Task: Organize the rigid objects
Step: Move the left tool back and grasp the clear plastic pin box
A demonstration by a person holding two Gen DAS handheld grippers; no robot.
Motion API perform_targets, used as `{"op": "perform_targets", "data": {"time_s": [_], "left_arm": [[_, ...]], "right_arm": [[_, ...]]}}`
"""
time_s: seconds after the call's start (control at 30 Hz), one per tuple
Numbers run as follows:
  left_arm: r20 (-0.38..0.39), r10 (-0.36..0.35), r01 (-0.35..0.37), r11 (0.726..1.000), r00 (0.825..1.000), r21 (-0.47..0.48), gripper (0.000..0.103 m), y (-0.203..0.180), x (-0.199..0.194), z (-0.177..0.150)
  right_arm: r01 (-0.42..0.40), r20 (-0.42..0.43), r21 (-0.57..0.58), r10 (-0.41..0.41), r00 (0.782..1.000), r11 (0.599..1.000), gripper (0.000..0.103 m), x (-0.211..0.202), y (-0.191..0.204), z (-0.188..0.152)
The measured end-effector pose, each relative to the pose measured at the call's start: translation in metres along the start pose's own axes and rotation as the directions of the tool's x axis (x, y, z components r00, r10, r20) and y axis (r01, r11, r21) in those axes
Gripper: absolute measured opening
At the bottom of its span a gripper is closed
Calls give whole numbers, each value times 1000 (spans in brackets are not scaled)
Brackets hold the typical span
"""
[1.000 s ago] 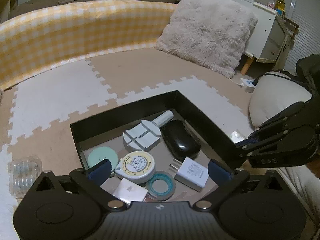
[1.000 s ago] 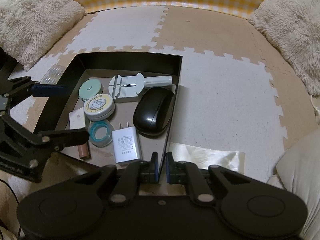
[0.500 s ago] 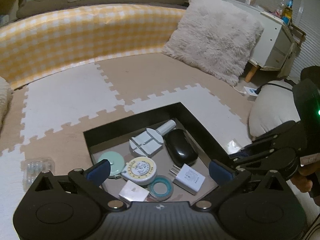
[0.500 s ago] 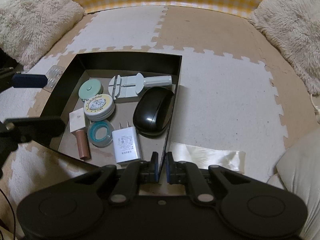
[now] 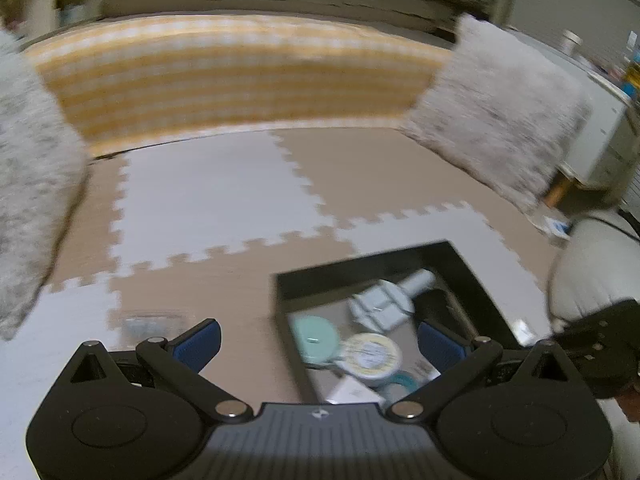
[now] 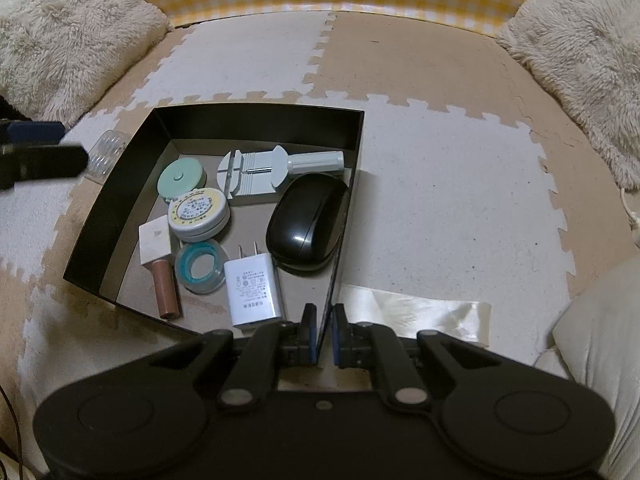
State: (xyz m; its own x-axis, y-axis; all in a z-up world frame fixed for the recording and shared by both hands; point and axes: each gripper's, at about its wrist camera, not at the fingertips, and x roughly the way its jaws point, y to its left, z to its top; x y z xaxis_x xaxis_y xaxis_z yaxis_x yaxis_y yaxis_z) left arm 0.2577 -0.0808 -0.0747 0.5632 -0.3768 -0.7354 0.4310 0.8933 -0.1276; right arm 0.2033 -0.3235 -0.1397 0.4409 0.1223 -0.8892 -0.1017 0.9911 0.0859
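My right tool (image 6: 325,336) clamps the black box (image 6: 256,122) wall on the floor mat; left tool (image 5: 318,344) apart, empty. Blister pack (image 6: 105,152) lies outside. Risk: a tug tips the box, spilling its 7 items.

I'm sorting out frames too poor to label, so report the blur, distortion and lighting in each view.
Left wrist view: smeared by motion blur, so the black box and its contents are soft, though the left gripper stays sharp; strong fisheye bending and dim light. Right wrist view: sharp, the white charger print visible, a glare spot on the black mouse, dark corners and the same fisheye curve.
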Motion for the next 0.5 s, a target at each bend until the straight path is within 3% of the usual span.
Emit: {"op": "perform_targets", "data": {"time_s": [0.3,0.5], "left_arm": [[1,159,-158,985,987,-65,103,46,6,-7],[-23,162,-164,983,986,-82,103,75,22,-25]], "right_arm": [[1,0,-3,-1,1000,1000,8,0,1,0],[0,0,0,0,1000,1000,8,0,1,0]]}}
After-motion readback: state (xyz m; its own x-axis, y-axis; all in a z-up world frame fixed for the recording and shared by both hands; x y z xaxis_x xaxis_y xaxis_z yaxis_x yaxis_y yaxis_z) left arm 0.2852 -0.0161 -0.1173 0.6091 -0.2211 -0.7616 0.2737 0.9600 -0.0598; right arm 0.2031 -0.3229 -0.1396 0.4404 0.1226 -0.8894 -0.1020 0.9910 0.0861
